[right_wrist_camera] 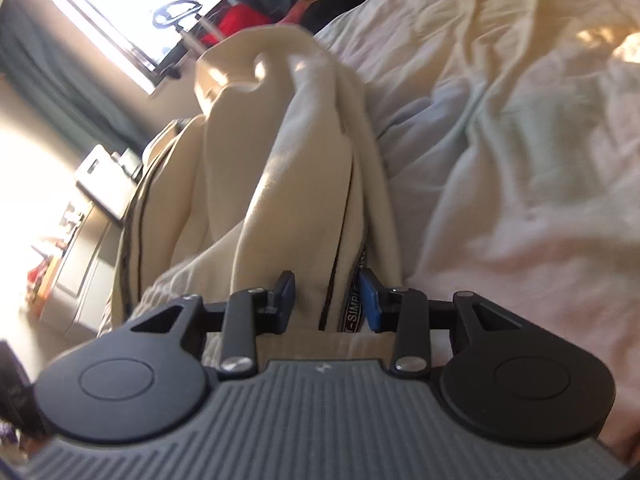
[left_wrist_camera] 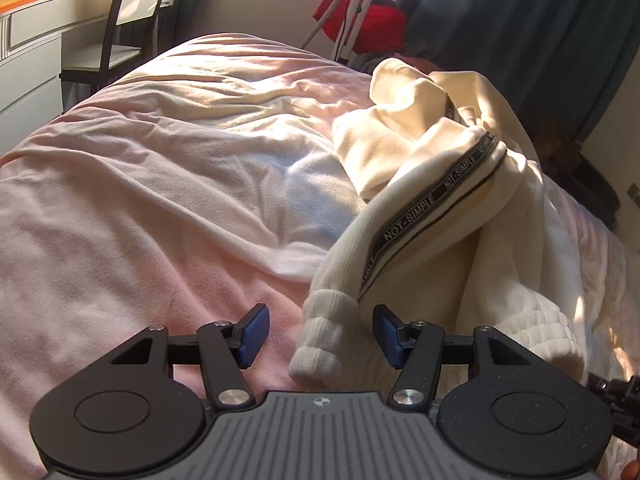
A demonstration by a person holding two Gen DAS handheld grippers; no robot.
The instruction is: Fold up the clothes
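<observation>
**Cream garment half gathered on the bed, one gripper on it**

Nearest the lens in the left wrist view, the left gripper (left_wrist_camera: pixel 320 340) is held with its blue pads spread wide apart; nothing is clamped. A ribbed cuff (left_wrist_camera: pixel 320 344) of the garment lies between the pads, at lower centre of the frame, but is not seen to be pinched by either.

Largest in both views is the bed (left_wrist_camera: pixel 140 180), covered by a rumpled pink blanket that fills the left and centre of the left wrist frame. On it, at the right of that frame, the cream garment (left_wrist_camera: pixel 448 184) is heaped in loose rolls rather than laid flat; a black tape printed "NOT SIMPLE" (left_wrist_camera: pixel 436 196) runs diagonally along one sleeve or leg. No finished fold is visible.

In the right wrist view, the right gripper (right_wrist_camera: pixel 328 300) is seen with cloth of the same garment (right_wrist_camera: pixel 304 184) filling the gap between its pads, at lower centre; the printed tape passes just inside the right-hand pad. The pads appear to be pressed against the fabric, so a grip on it is judged likely.

For the step to be done well, the garment is best spread flat on the bare blanket at the left before any crease is made. The cuff is thick and ribbed, so it should be taken squarely between the pads, and the two grips kept well apart so that the cloth is drawn taut without twisting.

No container is seen on the bed; the drawers of the white cabinet (left_wrist_camera: pixel 32 60) at upper left are shut, their contents hidden.
</observation>
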